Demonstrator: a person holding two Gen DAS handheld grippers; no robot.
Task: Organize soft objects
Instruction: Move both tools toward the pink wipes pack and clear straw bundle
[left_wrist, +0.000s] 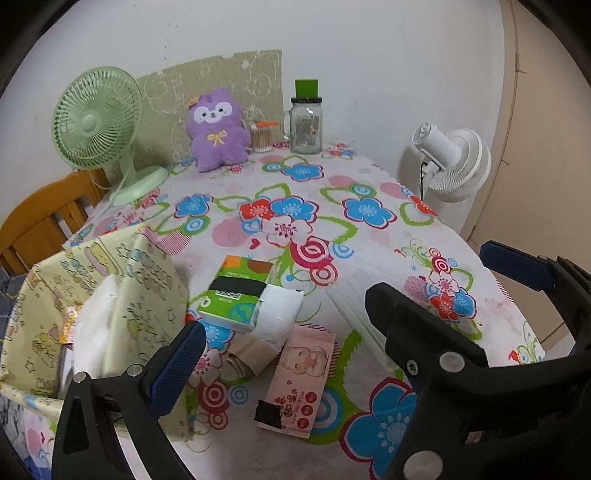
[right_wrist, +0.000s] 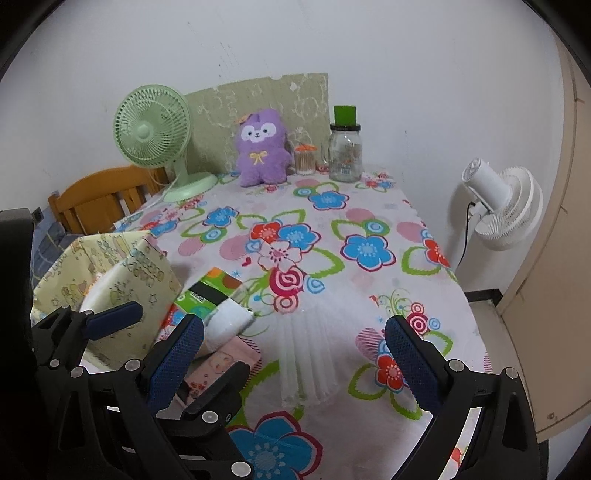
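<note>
Both your grippers hang spread apart and empty over the near edge of the table (left_wrist: 369, 177). The left gripper (left_wrist: 284, 314) straddles the pile of soft packs; the right gripper (right_wrist: 295, 354) frames the clear sleeve (right_wrist: 306, 354) of white sheets.

The soft things lie at about 6 o'clock on the cloth: a green pack (left_wrist: 236, 291) resting on a white pad (left_wrist: 279, 321), a tan roll (left_wrist: 247, 356) just beside them, and a pink pack (left_wrist: 299, 380) nearest you. The yellow bag (left_wrist: 110, 295) stands at 9 o'clock, mouth up, with a white wad already inside.

I judge the green pack the likely next pick, since it lies on top.

- Bring the left gripper down over its short sides, not its corners.
- Close gently; the pack will give, so squeeze until it holds, no further.
- Lift straight up before swinging toward 9 o'clock, or you will drag the pad with it.
- The bag wall sags, so drop from above the mouth.
- Keep the right gripper clear of the left; they sit close together.
</note>
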